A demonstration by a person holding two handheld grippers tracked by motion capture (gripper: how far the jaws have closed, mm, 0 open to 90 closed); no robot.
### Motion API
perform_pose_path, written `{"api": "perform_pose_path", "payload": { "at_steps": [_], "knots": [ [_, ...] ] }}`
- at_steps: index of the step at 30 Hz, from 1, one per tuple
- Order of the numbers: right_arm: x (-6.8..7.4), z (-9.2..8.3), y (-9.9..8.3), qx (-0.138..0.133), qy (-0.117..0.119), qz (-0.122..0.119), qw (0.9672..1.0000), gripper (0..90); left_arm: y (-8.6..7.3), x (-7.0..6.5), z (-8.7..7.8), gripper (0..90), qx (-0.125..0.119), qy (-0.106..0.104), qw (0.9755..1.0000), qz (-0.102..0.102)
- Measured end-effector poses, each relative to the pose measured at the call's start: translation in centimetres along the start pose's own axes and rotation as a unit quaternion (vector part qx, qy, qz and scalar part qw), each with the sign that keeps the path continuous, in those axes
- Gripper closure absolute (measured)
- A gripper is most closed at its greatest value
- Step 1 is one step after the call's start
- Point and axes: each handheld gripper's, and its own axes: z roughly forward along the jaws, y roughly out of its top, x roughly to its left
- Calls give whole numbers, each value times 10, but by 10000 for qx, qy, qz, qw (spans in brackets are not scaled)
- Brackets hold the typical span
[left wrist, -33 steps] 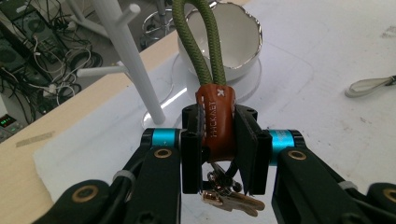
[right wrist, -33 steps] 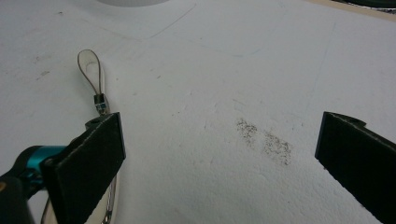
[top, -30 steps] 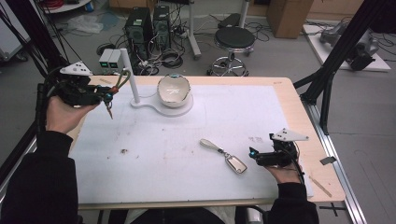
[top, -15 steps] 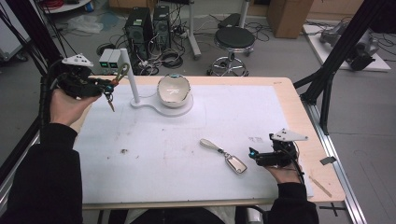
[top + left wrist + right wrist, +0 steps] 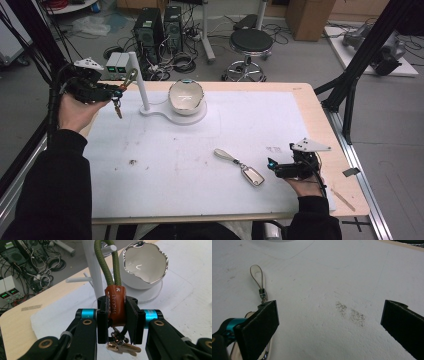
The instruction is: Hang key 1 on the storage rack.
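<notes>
Right tongs (image 5: 271, 167): nearest of all, low on the desk's near right, jaws spread wide with nothing between them. In the right gripper view bare white mat lies between the pads.
Car key fob (image 5: 252, 175): flat on the mat just left of the right tongs, its pale strap loop (image 5: 257, 275) trailing away up-left. Lying loose, apart from the pads, so my read is it waits its turn.
Desk (image 5: 310, 107): wooden top under a white mat (image 5: 200, 165), with a small dark speck (image 5: 133, 162) on the near left and a grey smudge (image 5: 350, 312) by the right tongs. Nothing here blocks either hand.
Left tongs (image 5: 117, 315): up at the far left, lifted off the desk, clamped narrow on the brown leather tab (image 5: 115, 303) of a keyring.
Keyring (image 5: 119, 95): held by that tab, olive cord loop (image 5: 110, 265) rising forward, brass keys (image 5: 122, 347) dangling below the jaws. Gripping the tab leaves the loop free and open, which looks like the point: it can go over a peg.
White key stand (image 5: 140, 82): an upright post just beyond the loop, with short pegs (image 5: 77, 279) off its side. The loop sits right against the post in the left gripper view; whether it touches I cannot tell.
In the way: the post itself and the dangling keys, which could catch on a lower peg.
Bowl (image 5: 186, 96): shiny silver-rimmed dish on the stand's round base, just right of the post, close enough to be bumped.
Beyond: stool (image 5: 252, 42), computer towers (image 5: 159, 25) and cables on the floor, well apart from the work.
</notes>
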Motion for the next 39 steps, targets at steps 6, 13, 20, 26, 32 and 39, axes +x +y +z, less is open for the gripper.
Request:
{"api": "perform_pose_path", "payload": {
  "at_steps": [6,13,20,26,32,39],
  "knots": [
    [0,-1,0,-31,-33,-16,10000,7,0,1,8,729,110,109,9999,76],
    [-1,1,-1,5,-29,-17,10000,7,-1,0,20,729,153,201,9996,89],
    [0,3,-2,43,-11,-34,10000,7,0,2,32,728,177,306,9994,18],
    [-1,3,-2,53,-7,-13,10000,7,-5,3,39,726,105,418,9991,17],
    [-1,3,-2,50,-14,-42,10000,7,-13,6,46,723,-60,368,9990,-237],
    [-1,4,-2,61,-16,-66,10000,7,-13,7,45,677,-92,324,9988,-346]
  ]
}}
